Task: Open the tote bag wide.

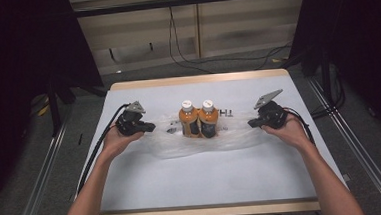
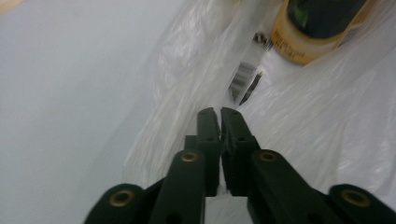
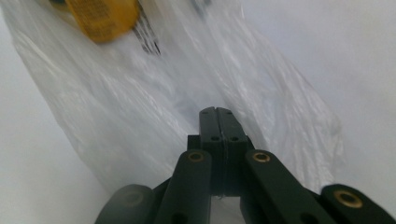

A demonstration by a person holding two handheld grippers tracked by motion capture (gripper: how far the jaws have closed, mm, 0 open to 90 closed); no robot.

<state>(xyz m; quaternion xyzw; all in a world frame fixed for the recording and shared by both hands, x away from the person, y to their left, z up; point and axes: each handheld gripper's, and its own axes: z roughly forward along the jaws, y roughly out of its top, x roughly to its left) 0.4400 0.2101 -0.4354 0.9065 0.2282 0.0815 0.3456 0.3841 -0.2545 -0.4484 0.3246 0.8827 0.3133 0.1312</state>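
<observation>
Two orange bottles with white caps [image 1: 188, 118] [image 1: 208, 117] stand side by side inside a clear plastic bag [image 1: 200, 142] that lies spread on the white table. My left gripper [image 1: 152, 126] is at the bag's left end. In the left gripper view its jaws [image 2: 218, 112] stand a narrow slit apart, with crinkled film around the tips and one bottle's base [image 2: 303, 42] beyond. My right gripper [image 1: 251, 124] is at the bag's right end. Its jaws [image 3: 216, 111] are pressed together on the film, and an orange bottle [image 3: 102, 18] shows far off.
The white table top [image 1: 208, 181] has wooden strips at its near and far edges. Dark frame posts and cables stand behind it on the grey floor. The person's forearms come in from the bottom corners.
</observation>
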